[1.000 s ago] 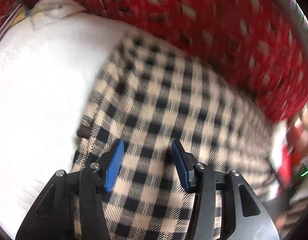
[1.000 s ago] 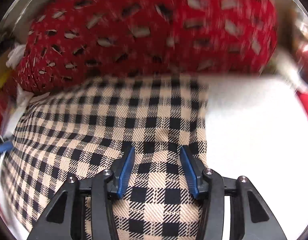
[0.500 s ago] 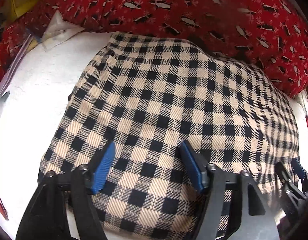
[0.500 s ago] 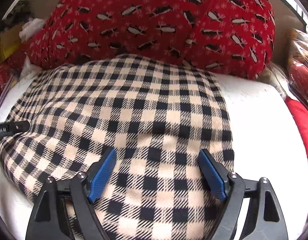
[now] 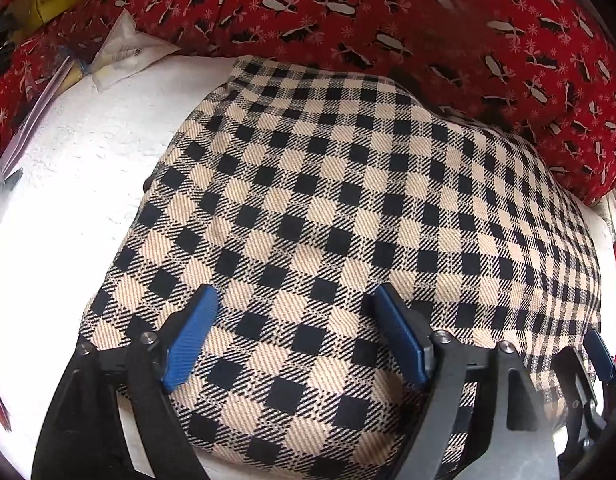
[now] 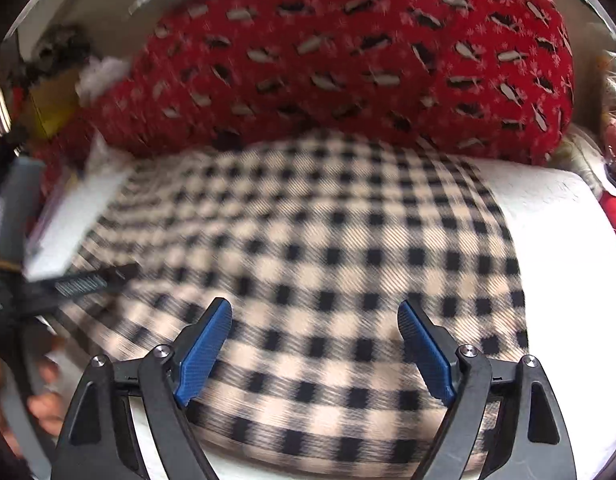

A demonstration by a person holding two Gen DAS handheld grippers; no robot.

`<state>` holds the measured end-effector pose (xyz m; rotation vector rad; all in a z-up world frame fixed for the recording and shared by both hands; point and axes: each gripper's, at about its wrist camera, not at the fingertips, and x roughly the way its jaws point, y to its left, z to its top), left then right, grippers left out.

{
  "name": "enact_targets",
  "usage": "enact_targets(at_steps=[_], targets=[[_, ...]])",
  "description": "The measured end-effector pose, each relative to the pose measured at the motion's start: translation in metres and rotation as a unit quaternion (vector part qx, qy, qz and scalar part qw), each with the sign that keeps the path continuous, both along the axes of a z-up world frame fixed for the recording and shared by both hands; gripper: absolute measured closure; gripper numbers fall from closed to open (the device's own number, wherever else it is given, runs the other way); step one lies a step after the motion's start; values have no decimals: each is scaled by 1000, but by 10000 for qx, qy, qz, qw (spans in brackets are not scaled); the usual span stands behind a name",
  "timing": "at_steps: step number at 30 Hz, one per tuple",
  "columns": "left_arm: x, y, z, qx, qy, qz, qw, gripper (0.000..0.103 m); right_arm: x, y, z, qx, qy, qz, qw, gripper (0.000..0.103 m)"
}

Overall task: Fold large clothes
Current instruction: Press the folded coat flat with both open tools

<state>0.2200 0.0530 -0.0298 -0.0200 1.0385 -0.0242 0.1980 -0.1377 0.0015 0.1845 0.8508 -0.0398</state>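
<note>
The beige-and-black checked woven garment (image 5: 340, 240) lies folded into a thick pad on the white textured worktop (image 5: 67, 200), its far edge against a red penguin-print cushion (image 5: 388, 20). I judge it soft, limp and fairly heavy, best taken at its near corners. My left tongs (image 5: 295, 336) tilt down over its near edge, jaws opening, nothing clamped. My right tongs (image 6: 314, 344) stand apart, empty, above the same edge.

White textured surface (image 5: 87, 168); folded checked garment (image 5: 328, 208), red penguin-print bundle (image 5: 388, 20) on it.
</note>
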Motion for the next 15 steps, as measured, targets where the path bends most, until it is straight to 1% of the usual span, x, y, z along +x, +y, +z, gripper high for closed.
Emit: enact_targets(at_steps=[2,4,5,6,7,8,9,11,13,15], targets=[[-3,0,0,2,13,0,10000,22,9,7,-5,-18,68,138,9999,17],[-3,0,-1,-8,31,-2,10000,22,16,20,-23,-326,405,353,9980,17],[-4,0,-1,-13,48,-11,10000,22,14,27,-29,-597,404,446,9964,16],[1,-1,-1,-30,100,-50,9999,22,14,30,-28,-728,290,481,9958,16],[5,-1,0,-106,193,-101,9997,22,14,30,-25,-786,291,501,9952,16],[10,2,1,-226,270,-122,9993,22,17,29,-23,-717,367,498,9955,16],[14,7,5,-412,324,-116,9986,22,20,23,-17,-572,397,434,9966,17],[24,23,18,-785,296,31,9965,22,22,11,-9,-513,277,192,9981,16],[34,37,31,-904,187,185,9956,22,28,-6,-1,-467,158,-102,9987,16],[46,44,37,-890,195,264,9955,22,36,-23,2,-529,149,-460,9974,16]])
